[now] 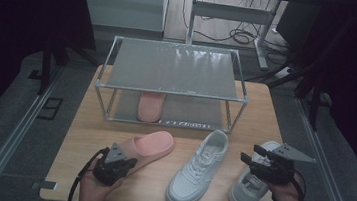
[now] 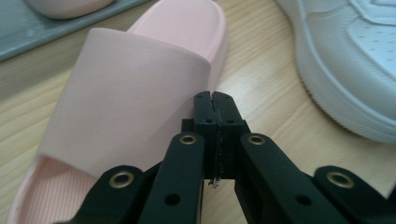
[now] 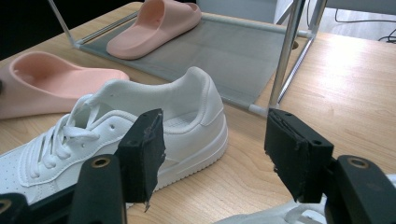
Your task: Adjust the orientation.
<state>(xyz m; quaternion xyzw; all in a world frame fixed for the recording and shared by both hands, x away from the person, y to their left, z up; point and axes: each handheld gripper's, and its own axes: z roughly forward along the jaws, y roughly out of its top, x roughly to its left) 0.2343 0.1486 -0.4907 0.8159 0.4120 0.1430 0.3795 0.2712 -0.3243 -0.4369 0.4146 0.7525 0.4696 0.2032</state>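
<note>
Four shoes share this scene, two pink and two white. Farthest left, the left gripper (image 1: pixel 119 160) sits in the person's hand at the near edge of the wooden table (image 1: pixel 82 135), its jaws pressed fully together with nothing between them. In the left gripper view, the closed tips rest just beside the strap edge of the pink slipper (image 2: pixel 135 98); whether they touch it cannot be told. That slipper is a soft, matte, pale salmon slide with a broad smooth band over the foot, a finely textured footbed and a thick rounded sole. It lies flat on the table in front of the metal rack (image 1: pixel 173 87), its toe angled toward the rack and to the right. A matching second slipper (image 1: pixel 151 106) lies on the rack's lower shelf, under the grey top shelf. Next to the right lies a white sneaker (image 1: pixel 198 169), laced, its heel toward the rack. Farther right a second white sneaker (image 1: pixel 250 186) lies partly beneath the right gripper (image 1: pixel 250 153), which hangs over it with its jaws wide apart and empty.
</note>
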